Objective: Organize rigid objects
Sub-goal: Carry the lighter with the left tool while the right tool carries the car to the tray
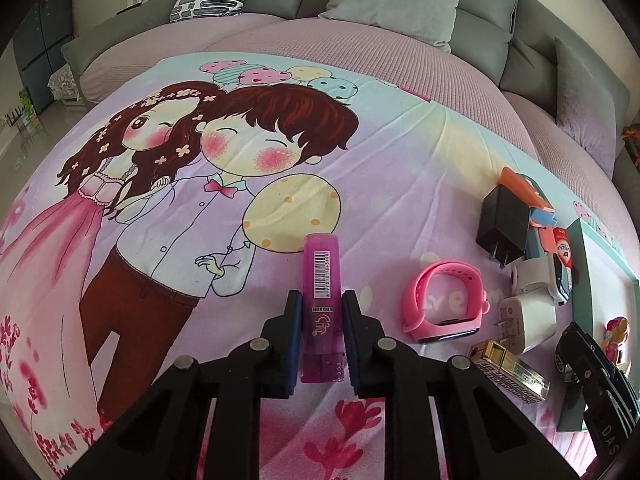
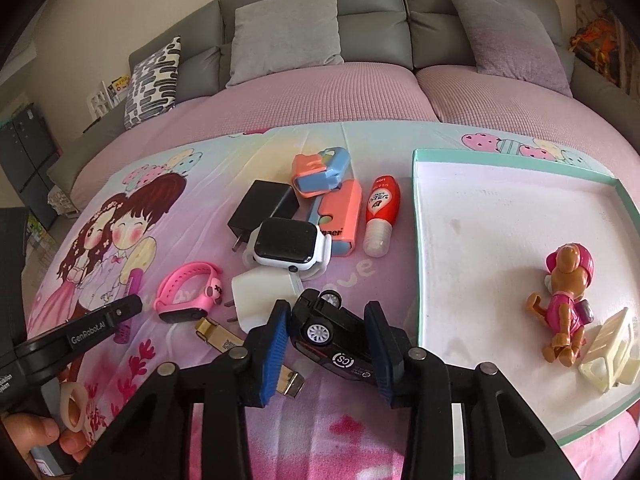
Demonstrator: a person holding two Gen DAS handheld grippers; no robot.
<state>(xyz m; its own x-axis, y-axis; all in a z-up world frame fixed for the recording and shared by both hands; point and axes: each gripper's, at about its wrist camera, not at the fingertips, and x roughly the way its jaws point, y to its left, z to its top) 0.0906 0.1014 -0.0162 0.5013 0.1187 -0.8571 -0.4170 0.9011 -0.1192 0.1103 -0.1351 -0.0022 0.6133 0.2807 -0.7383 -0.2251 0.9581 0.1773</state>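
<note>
My left gripper (image 1: 322,300) is shut on a purple lighter (image 1: 321,304), held just above the cartoon blanket; it also shows at the left of the right wrist view (image 2: 128,308). My right gripper (image 2: 327,312) is shut on a black toy car (image 2: 334,334), tilted on its side, left of the white tray (image 2: 472,240). The tray holds a toy dog figure (image 2: 566,304) and a cream plastic piece (image 2: 610,346). Loose on the blanket: a pink watch band (image 2: 188,290), a white smartwatch (image 2: 290,246), a black charger (image 2: 266,204), a white charger (image 2: 260,298), a gold lighter (image 2: 224,338).
A red glue bottle (image 2: 380,210) and orange-blue cases (image 2: 326,196) lie beyond the watches. A grey sofa back with cushions (image 2: 284,32) borders the far side. The cartoon blanket (image 1: 200,200) stretches left of the pile.
</note>
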